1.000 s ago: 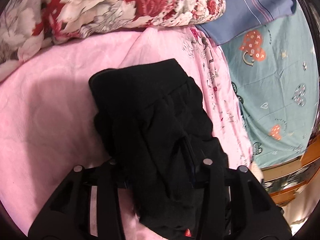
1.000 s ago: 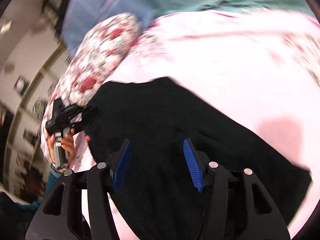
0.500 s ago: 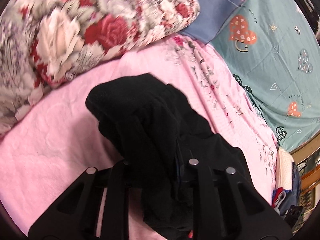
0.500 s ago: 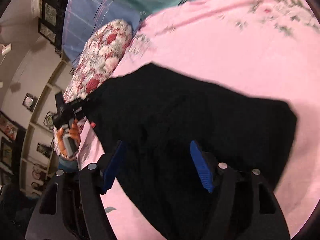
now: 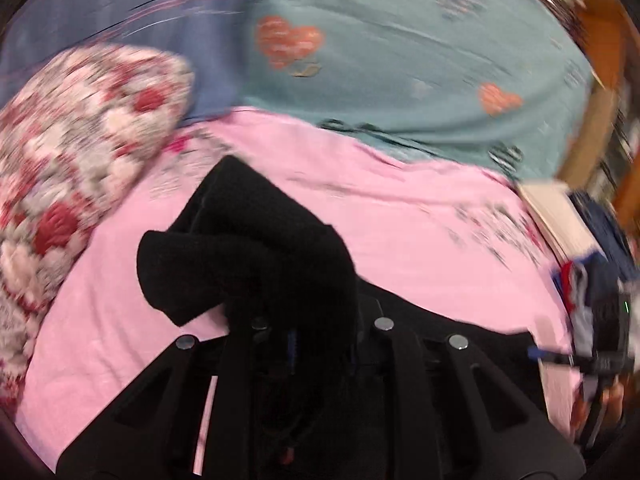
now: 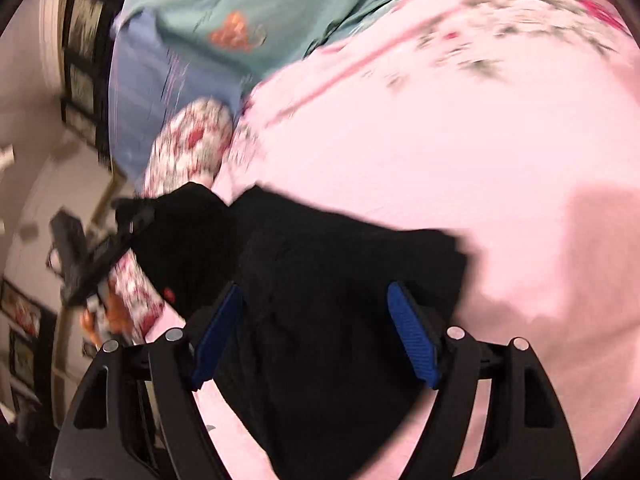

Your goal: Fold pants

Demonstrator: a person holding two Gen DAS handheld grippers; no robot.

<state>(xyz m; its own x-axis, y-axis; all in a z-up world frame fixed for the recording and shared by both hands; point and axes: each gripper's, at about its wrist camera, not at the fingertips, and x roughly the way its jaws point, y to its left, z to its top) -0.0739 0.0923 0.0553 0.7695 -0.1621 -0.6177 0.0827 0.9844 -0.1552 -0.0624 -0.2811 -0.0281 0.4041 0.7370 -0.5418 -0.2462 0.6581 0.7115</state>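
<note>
The black pants (image 5: 256, 264) are bunched up and lifted between the fingers of my left gripper (image 5: 320, 336), which is shut on one end of them. The rest of the pants (image 6: 340, 280) lies spread on the pink blanket (image 6: 460, 152). My right gripper (image 6: 316, 320) hovers just over that spread part, open, its blue pads (image 6: 412, 340) wide apart with nothing clamped. In the right wrist view the left gripper (image 6: 132, 220) holds the raised end at the far left. Both views are motion-blurred.
A red-and-white floral pillow (image 5: 80, 140) lies at the left of the blanket. Behind are a blue pillow (image 5: 120, 12) and a teal sheet with hearts (image 5: 400, 64). Folded clothes (image 5: 576, 240) and a wooden bed frame (image 5: 600, 80) stand at the right.
My left gripper has lifted its end of the pants and swung to the right over the blanket. The right gripper stays open above the spread part, whose far edge has drawn closer.
</note>
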